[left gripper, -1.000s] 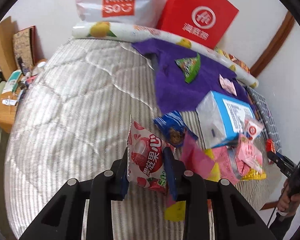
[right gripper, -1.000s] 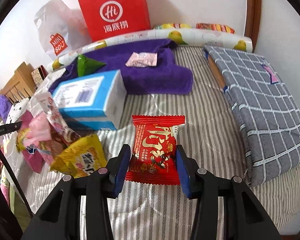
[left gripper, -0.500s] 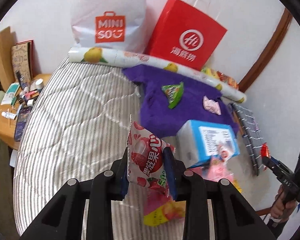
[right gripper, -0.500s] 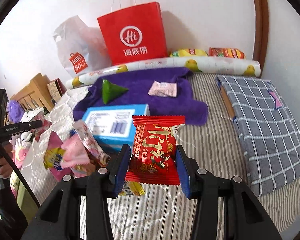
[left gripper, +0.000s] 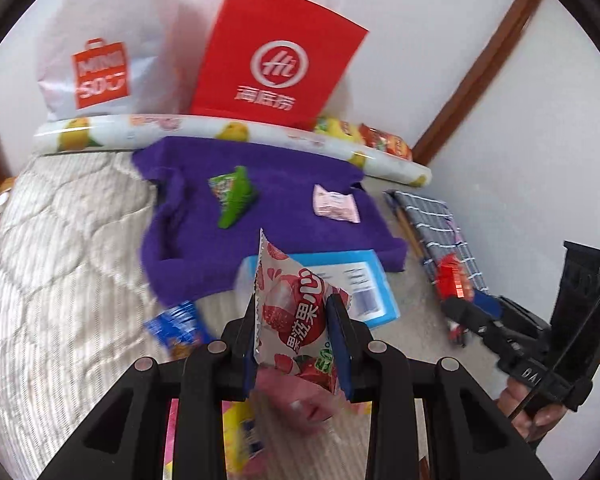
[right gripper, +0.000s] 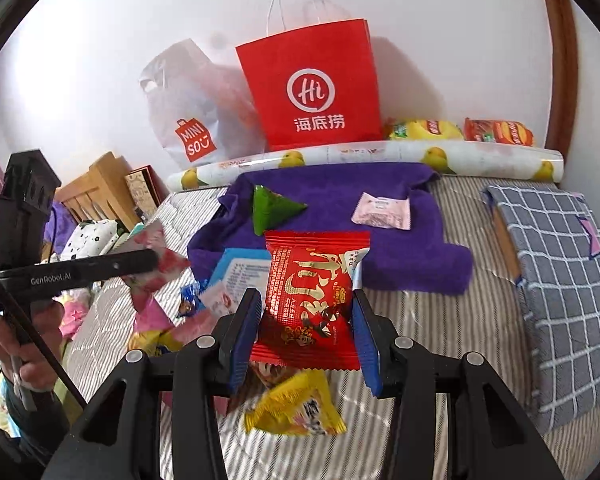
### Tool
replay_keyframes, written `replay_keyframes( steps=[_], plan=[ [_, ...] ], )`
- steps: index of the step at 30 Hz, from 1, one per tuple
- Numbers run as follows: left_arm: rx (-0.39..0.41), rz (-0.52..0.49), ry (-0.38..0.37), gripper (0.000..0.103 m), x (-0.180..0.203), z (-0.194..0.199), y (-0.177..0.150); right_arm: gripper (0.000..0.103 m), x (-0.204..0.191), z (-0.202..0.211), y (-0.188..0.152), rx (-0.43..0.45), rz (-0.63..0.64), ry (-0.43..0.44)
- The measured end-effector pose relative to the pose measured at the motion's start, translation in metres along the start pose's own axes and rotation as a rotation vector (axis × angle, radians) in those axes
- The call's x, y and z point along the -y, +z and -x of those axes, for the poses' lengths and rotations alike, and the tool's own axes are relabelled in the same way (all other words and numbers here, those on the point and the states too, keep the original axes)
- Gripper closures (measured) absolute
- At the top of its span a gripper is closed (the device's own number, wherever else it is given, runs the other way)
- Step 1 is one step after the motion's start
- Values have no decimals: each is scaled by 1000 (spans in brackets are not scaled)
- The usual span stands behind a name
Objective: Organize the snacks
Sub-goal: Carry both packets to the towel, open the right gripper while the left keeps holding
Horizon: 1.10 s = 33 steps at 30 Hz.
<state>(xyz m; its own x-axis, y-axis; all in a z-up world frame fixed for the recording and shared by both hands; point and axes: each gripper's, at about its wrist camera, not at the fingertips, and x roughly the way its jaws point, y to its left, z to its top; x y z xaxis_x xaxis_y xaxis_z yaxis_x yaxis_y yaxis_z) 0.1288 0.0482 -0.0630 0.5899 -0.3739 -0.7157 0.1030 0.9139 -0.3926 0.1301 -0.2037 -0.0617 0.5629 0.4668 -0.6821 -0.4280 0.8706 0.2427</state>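
I hold two snacks above the striped bed (right gripper: 440, 320): my left tool (left gripper: 296, 332) pinches a strawberry jelly packet (left gripper: 296, 320), my right tool (right gripper: 306, 328) a red foil snack pack (right gripper: 312, 296). Both look light, crinkly and slippery; gripping across the puffed middle seems safest. The purple towel (right gripper: 340, 196) ahead carries a green packet (right gripper: 272, 210) and a pink one (right gripper: 382, 210).

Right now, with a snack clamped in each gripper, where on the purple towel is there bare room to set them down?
On the purple towel, bare cloth lies between the green packet and the pink packet, and along the front edge right of the blue box. Crowded: the snack pile left of the box.
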Motion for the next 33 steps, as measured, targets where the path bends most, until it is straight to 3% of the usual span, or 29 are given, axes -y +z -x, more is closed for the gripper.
replay_keyframes(
  steps=[7,21,33],
  plan=[
    [-14,-29,-9,74,20,-18,21,58,-5,-13,23,13,15,4],
    [5,-72,50,74,25,-37,74,58,16,-42,77,57,-4,-30],
    [-3,9,82,74,-19,-65,95,58,42,-88,97,34,-39,-56]
  ],
)
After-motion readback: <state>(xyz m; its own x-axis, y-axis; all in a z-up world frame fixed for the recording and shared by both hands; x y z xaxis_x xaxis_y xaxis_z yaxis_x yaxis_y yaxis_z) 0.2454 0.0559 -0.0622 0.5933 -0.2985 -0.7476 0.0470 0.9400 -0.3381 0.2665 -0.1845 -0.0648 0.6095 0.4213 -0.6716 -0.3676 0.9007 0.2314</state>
